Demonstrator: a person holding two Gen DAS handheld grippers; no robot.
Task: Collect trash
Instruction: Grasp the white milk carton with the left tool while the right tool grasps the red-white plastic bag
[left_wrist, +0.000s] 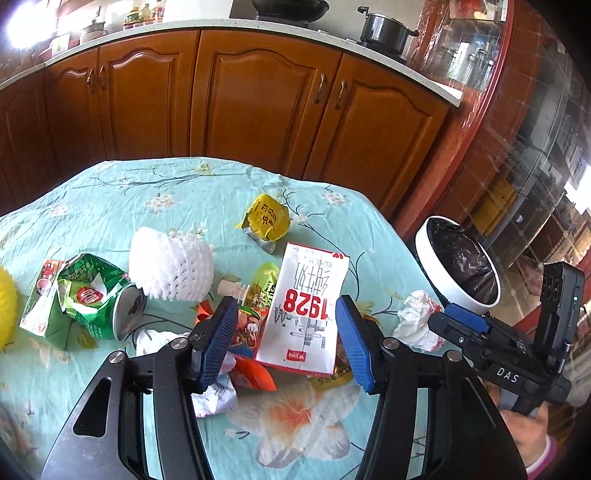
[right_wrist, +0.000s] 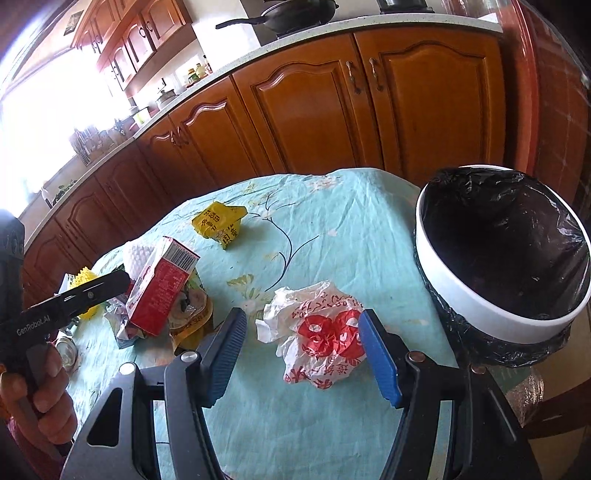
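Left gripper (left_wrist: 286, 338): jaws apart, framing the milk carton without a clear press on it; the blue pads stand off from its sides.
Milk carton (left_wrist: 306, 310): white with red "1928", tilted, resting on a heap of wrappers on the surface; seen from the right wrist view it shows a red side (right_wrist: 162, 291).
Right gripper (right_wrist: 303, 354): jaws apart, hovering over the crumpled white-and-red plastic bag (right_wrist: 321, 332); nothing clamped.
Surface (left_wrist: 147, 195): covered in a pale green flowered cloth.
Other trash: crushed green can (left_wrist: 99, 299) at the left, white foam net (left_wrist: 171, 264) behind it, yellow wrapper (left_wrist: 266, 218) farther back, orange wrapper (left_wrist: 255, 374) under the carton.
Bin (right_wrist: 498, 254): white, lined with a black bag, standing at the right edge of the surface, just beside the plastic bag.
Hands: one hand (right_wrist: 40, 391) grips the left tool's handle.
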